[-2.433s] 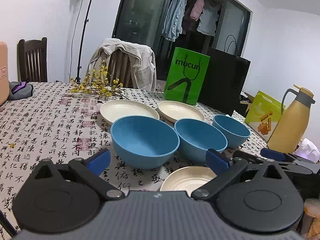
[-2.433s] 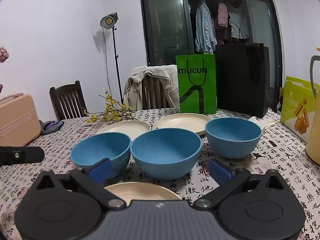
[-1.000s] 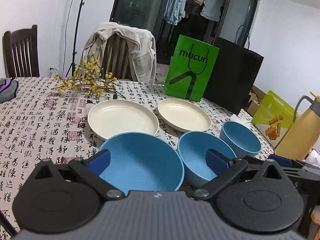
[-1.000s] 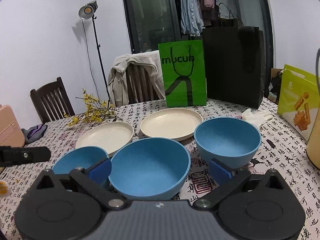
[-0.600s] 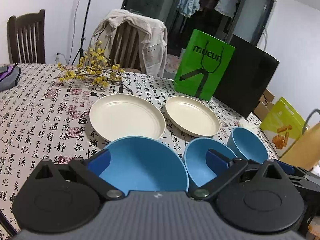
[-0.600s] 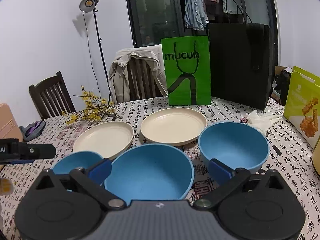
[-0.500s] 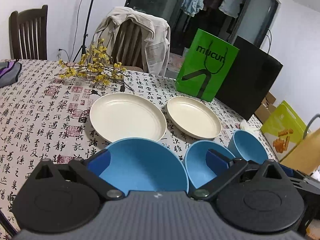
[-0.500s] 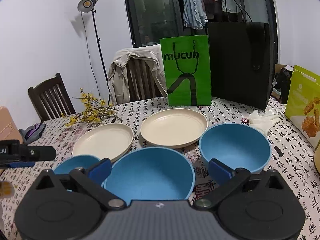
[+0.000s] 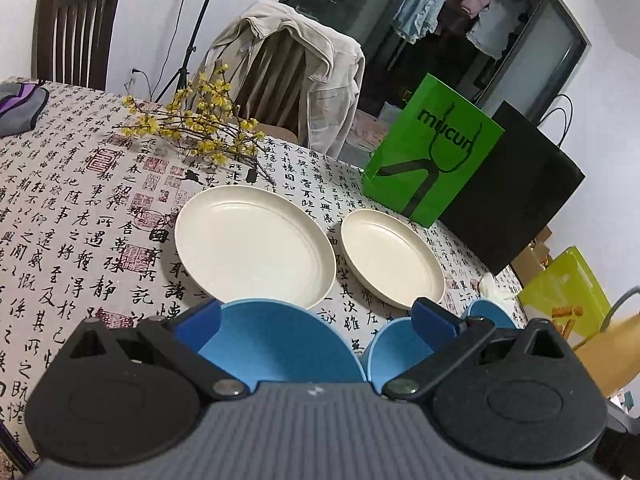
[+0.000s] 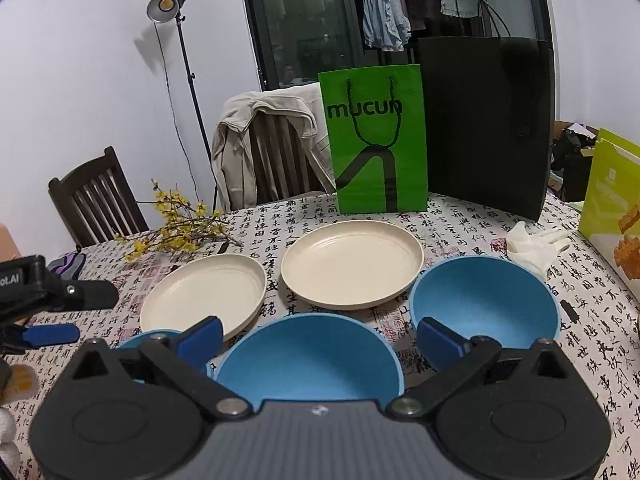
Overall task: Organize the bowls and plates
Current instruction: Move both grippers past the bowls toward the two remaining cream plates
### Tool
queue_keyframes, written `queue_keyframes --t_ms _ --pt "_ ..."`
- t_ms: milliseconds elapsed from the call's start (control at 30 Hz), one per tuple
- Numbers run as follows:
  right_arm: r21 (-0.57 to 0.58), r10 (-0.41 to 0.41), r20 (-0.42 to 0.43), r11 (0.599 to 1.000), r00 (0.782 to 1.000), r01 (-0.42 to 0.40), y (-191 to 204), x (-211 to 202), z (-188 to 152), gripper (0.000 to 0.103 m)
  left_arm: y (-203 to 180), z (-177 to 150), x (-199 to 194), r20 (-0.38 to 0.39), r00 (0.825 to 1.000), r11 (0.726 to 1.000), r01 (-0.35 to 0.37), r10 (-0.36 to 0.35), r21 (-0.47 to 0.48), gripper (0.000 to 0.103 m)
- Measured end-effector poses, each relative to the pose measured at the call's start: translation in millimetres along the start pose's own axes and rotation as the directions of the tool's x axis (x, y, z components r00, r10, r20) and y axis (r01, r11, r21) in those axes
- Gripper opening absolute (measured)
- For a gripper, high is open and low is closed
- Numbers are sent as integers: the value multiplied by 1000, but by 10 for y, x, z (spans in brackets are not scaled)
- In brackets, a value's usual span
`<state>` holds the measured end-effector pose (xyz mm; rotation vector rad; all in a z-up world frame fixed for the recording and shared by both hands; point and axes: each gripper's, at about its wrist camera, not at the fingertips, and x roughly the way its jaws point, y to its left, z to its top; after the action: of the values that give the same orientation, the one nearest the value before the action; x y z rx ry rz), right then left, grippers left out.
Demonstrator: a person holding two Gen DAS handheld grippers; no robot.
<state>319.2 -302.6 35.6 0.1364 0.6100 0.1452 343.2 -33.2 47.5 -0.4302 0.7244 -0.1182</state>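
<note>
Three blue bowls sit in a row on the table. Right wrist view: middle bowl at 6 o'clock just ahead of the right gripper, right bowl at 4 o'clock, left bowl at 8 o'clock, mostly hidden behind a finger. Two cream plates lie beyond them: left plate at 9 o'clock, right plate near centre, close but apart. Right gripper spread wide, holding nothing. Left gripper likewise spread and empty, above the left bowl. Tablecloth printed with black calligraphy. Green bag and black bag stand upright at 12 to 1 o'clock. Yellow flower sprig at 9 o'clock. White glove at 3 o'clock
</note>
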Motion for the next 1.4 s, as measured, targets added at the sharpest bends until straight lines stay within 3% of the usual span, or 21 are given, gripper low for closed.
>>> queue_keyframes --t_ms 600,1400 --pt "7 -24 -26 1000 999 24 103 291 96 103 326 93 142 -19 999 998 24 -25 -65 103" --pt "4 -23 -33 1000 999 23 287 639 234 103 640 268 432 -64 998 992 -35 27 -119 103"
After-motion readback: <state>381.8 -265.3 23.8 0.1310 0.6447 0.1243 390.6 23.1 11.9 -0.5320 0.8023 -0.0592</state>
